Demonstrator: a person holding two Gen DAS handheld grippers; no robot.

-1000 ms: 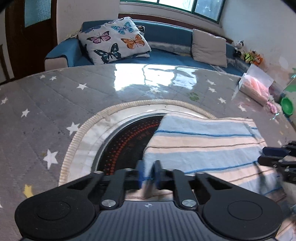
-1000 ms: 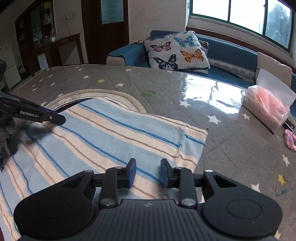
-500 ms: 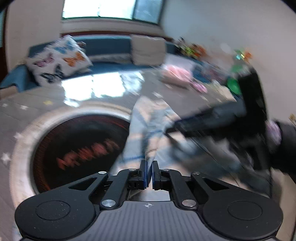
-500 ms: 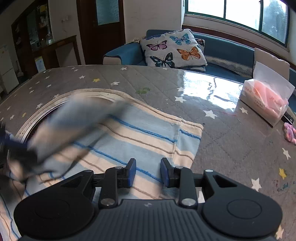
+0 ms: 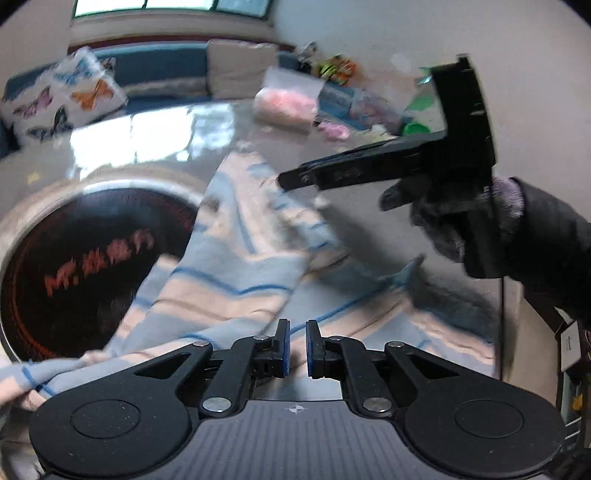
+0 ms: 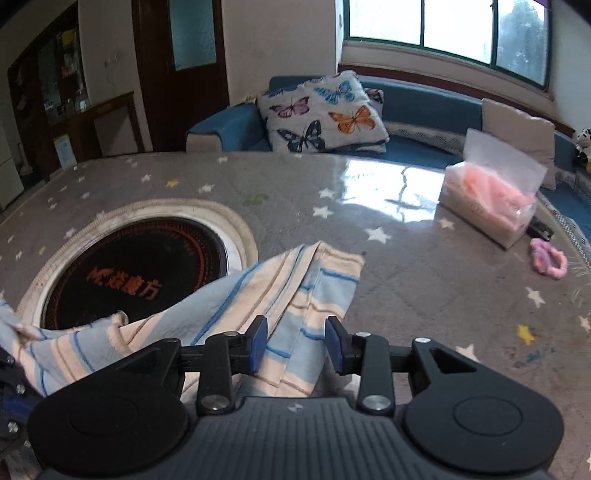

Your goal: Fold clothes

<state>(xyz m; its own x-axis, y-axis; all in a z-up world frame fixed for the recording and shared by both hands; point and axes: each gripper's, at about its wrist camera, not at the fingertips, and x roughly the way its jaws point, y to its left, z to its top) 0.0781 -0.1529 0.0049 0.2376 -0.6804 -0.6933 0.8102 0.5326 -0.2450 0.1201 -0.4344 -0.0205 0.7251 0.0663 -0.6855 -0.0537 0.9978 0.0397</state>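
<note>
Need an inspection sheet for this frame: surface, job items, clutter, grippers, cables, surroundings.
Surface: grey star-print table cover, glossy glare; round black inset with orange lettering.
Job's things: striped towel, rumpled, draped partly over the inset.
Clutter: tissue pack; pink hair tie.
Grippers: left gripper jaws narrowly apart, nothing between the pads; right gripper opening, towel lying between the jaws, pads clear of it.
Cables: nothing seen.
Surroundings: blue sofa, butterfly cushion, window, dark door.
</note>
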